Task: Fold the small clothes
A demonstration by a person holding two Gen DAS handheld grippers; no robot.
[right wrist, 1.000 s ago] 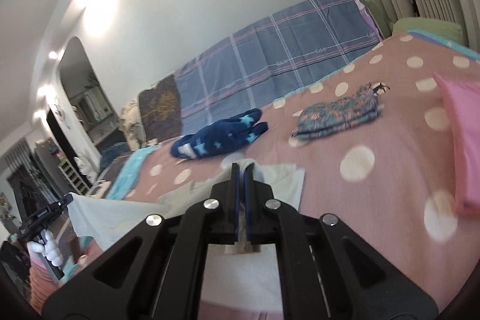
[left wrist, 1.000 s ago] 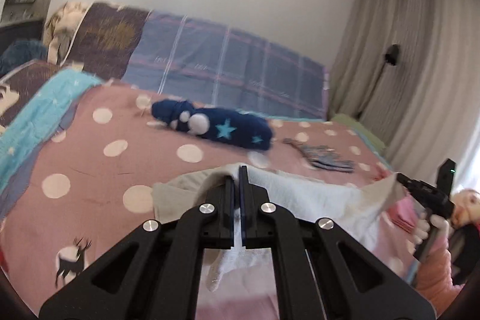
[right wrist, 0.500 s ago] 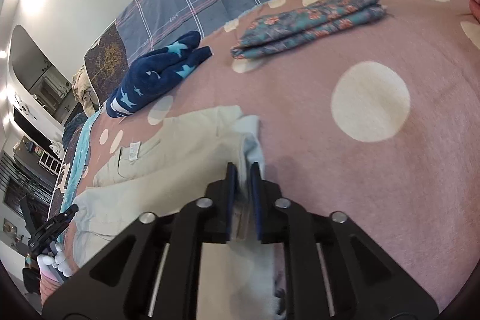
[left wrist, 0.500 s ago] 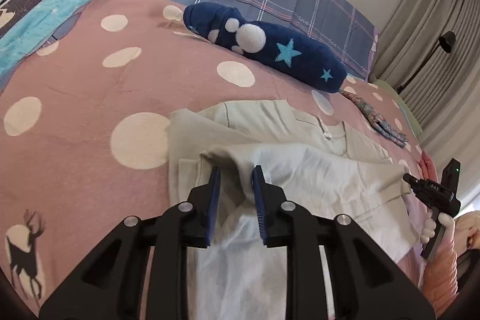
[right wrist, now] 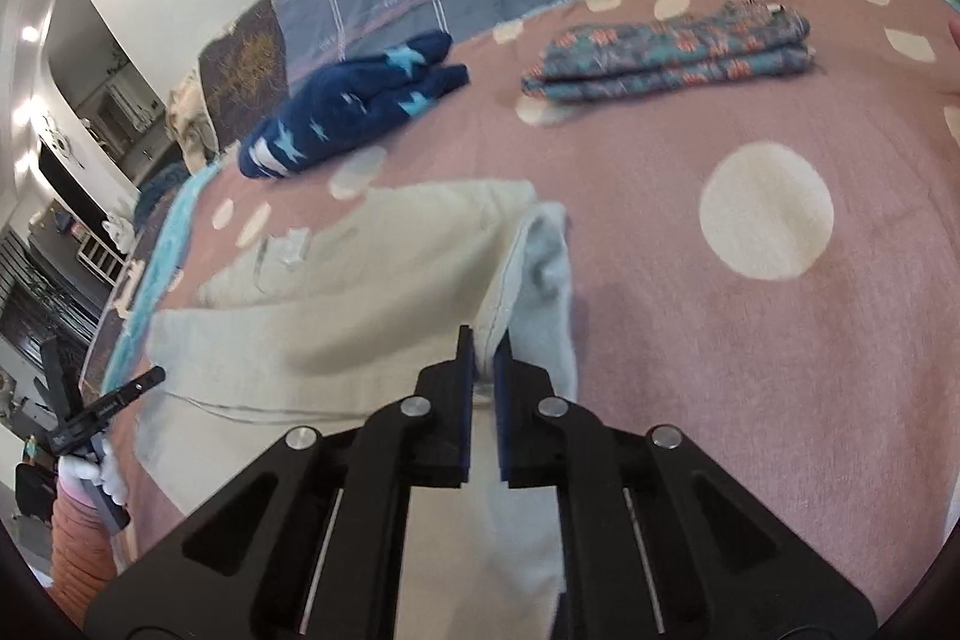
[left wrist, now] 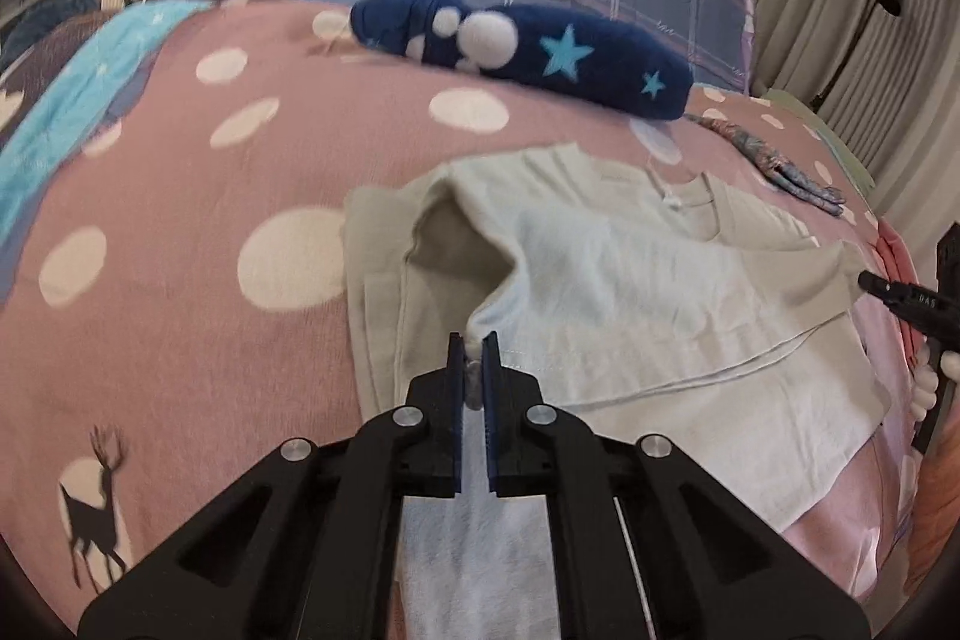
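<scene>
The left gripper point(left wrist: 474, 361) is closing, with a bunched corner of the pale T-shirt point(left wrist: 630, 292) standing between its jaws; the right gripper point(right wrist: 485, 361) is likewise closing, with the opposite hemmed edge of the same garment between its jaws; both pairs of pads are pinching only a thin wedge of cloth. The T-shirt point(right wrist: 372, 280) is lying on the pink dotted blanket point(left wrist: 180, 340), its lower part doubled over toward the collar, which is lying on the far side; its left side is puckering into a hollow fold instead of lying flat.

Likely faults from this state:

- The grip is sitting on the very edge of the fabric; a pull along the blanket is likely to be dragging the corner out of the jaws, and the fold is then falling open.
- The pucker on the left side is risking being pressed in; if the two corners are travelling unevenly, the fold line is coming out skewed.
- The pads may be catching only the top layer; the lower layer is then staying behind and bunching.
- The navy star-patterned item point(left wrist: 522, 52) and the folded floral piece point(right wrist: 672, 52) are lying beyond the collar, apart from the shirt; a long forward sweep is risking disturbing them.
</scene>
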